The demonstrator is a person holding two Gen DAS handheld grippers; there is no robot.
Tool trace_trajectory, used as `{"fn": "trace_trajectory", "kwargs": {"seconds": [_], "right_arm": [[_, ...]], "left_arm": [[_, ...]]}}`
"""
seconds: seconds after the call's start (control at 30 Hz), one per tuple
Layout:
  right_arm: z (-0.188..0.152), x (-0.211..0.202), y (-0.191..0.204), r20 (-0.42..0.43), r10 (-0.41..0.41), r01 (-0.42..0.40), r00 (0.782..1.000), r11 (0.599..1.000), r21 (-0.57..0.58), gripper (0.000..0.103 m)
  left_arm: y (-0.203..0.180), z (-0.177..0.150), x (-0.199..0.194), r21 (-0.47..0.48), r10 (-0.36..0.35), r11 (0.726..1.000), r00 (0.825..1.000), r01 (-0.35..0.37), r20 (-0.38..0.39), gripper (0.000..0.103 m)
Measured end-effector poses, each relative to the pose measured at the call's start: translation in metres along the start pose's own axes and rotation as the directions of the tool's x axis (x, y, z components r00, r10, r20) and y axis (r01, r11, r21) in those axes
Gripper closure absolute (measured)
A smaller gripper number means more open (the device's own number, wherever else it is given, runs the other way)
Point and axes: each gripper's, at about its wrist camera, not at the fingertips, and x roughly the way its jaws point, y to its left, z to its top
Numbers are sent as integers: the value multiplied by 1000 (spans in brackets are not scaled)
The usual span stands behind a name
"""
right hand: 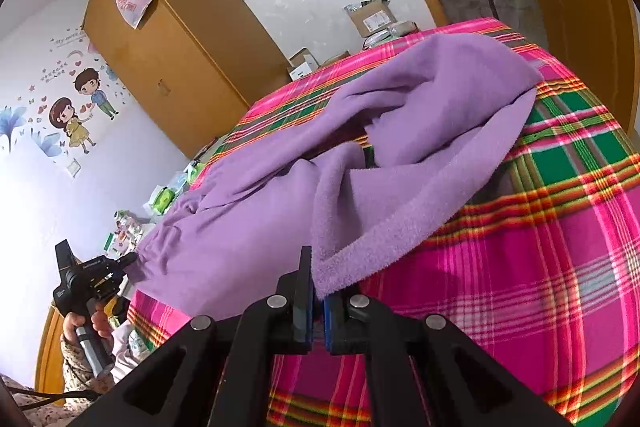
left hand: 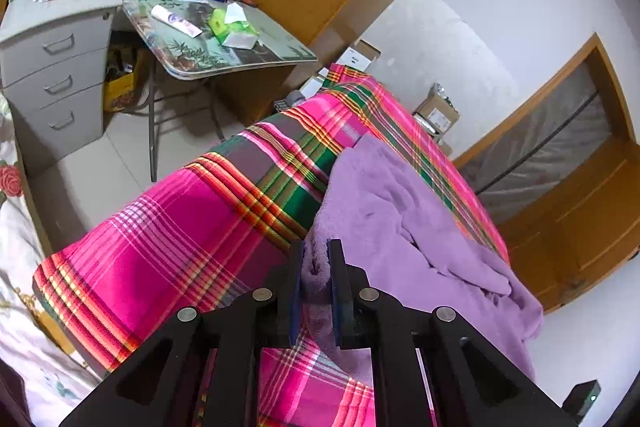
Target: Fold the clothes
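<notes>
Underneath everything, a pink and green plaid sheet covers the bed, and the purple fleece garment lies rumpled across it. Only the left wrist view shows a folding table and grey drawers. Each gripper, left gripper and right gripper, is clamped narrowly on a garment edge. Only the right view shows the hand holding the left tool.

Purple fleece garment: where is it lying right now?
The purple fleece garment lies rumpled on the pink plaid bedcover, filling the centre of the right wrist view; the left gripper and the right gripper each pinch an edge.
</notes>
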Motion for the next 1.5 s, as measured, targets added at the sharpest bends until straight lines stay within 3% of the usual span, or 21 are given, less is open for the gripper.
{"fn": "trace_trajectory", "kwargs": {"seconds": [0.3, 0.77, 1.03, 1.13, 1.27, 1.5], "right_arm": [[-12, 4, -8, -36, -12, 12, 999, 1000, 11, 100], [-29, 18, -2, -77, -112, 108, 991, 992, -61, 99], [-31, 7, -10, -77, -95, 89, 993, 994, -70, 91], [-29, -7, -16, -53, -82, 79, 995, 995, -66, 83], [-24, -24, -27, -14, -57, 56, 998, 998, -40, 82], [-12, -44, -50, 47, -103, 103, 994, 995, 2, 79]], "left_arm": [[9, -1, 6, -9, 23, 1000, 1000, -23, -14, 91], [30, -11, 25, -30, 69, 997, 995, -71, -75, 90], [26, -11, 17, -27, 92, 995, 993, -94, -74, 86], [17, -13, 2, 6, 108, 994, 994, -108, -30, 86], [-8, -19, -17, 97, 98, 990, 995, -100, 29, 81], [-58, -42, -20, 246, -2, 969, 1000, 4, -9, 80]]}}
